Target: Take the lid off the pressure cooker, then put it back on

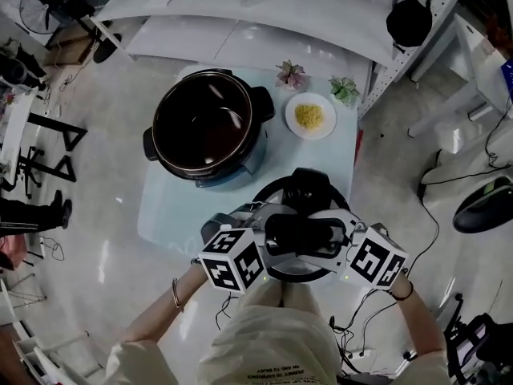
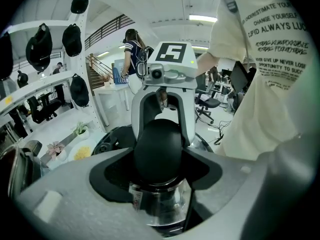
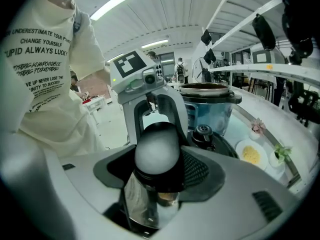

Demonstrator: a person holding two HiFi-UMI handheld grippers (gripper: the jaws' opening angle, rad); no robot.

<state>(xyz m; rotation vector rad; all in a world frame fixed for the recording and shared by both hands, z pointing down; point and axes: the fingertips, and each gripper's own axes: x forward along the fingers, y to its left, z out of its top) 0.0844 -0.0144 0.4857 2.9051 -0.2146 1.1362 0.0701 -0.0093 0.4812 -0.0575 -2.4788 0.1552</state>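
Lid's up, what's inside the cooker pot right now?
The pressure cooker stands open; its dark inner pot looks empty, showing only glare. Nothing covers it: the lid hangs apart, clamped between the left gripper and right gripper, which cover much of its top.

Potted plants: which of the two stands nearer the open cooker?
The pinkish plant, just off the cooker's right handle; the green plant sits farther right.
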